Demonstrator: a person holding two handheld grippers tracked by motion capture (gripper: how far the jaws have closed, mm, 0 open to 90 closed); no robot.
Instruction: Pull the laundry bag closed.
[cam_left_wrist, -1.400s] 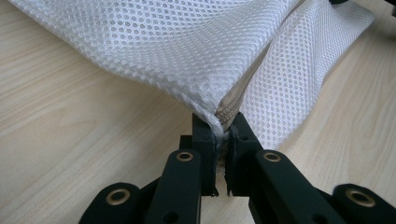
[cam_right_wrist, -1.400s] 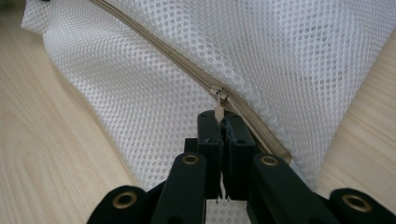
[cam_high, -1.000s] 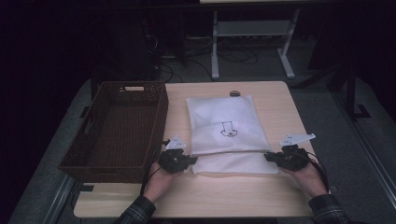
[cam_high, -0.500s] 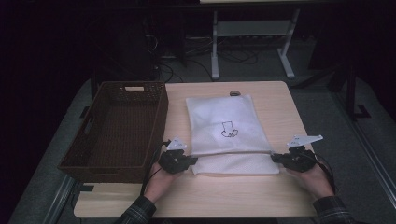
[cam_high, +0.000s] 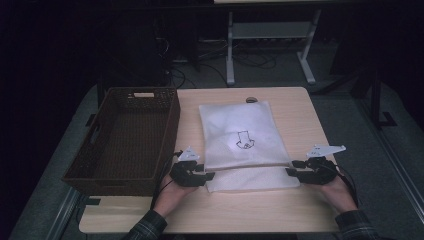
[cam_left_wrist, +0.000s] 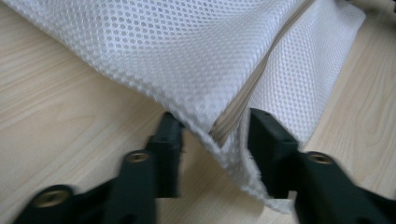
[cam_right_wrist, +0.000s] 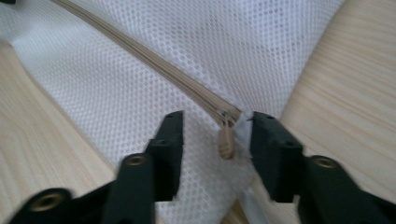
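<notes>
Two black two-jaw grippers sit at the near corners of a white mesh laundry bag (cam_high: 242, 135) that lies flat on the pale wooden table (cam_high: 300, 210). Taking the bag as the landmark: the left gripper (cam_high: 209, 176) is at its near left corner, the right gripper (cam_high: 290, 171) at its near right corner, and a beige zipper (cam_high: 250, 166) runs across the bag from one to the other, close to the near edge. A small dark printed figure (cam_high: 244, 141) marks the middle of the bag.

In the left gripper view the jaws stand apart, having just been opening; the folded corner of the mesh bag (cam_left_wrist: 196, 70) with the end of the zipper (cam_left_wrist: 238, 105) lies between them. The cloth hangs against the right-hand jaw, with a clear gap at the other, so nothing is clamped.

In the right gripper view the jaws are likewise spread, also just opened. The zipper (cam_right_wrist: 187, 91) ends between them, and its beige pull tab (cam_right_wrist: 226, 142) hangs loose in the gap, touching neither jaw.

Left of the bag, just beside it, stands a dark brown woven rectangular basket (cam_high: 172, 120). Beyond the bag's far edge a small dark round object (cam_high: 251, 99) rests on the table; I cannot tell what it is. Hands in plaid sleeves (cam_high: 357, 225) hold both grippers.
</notes>
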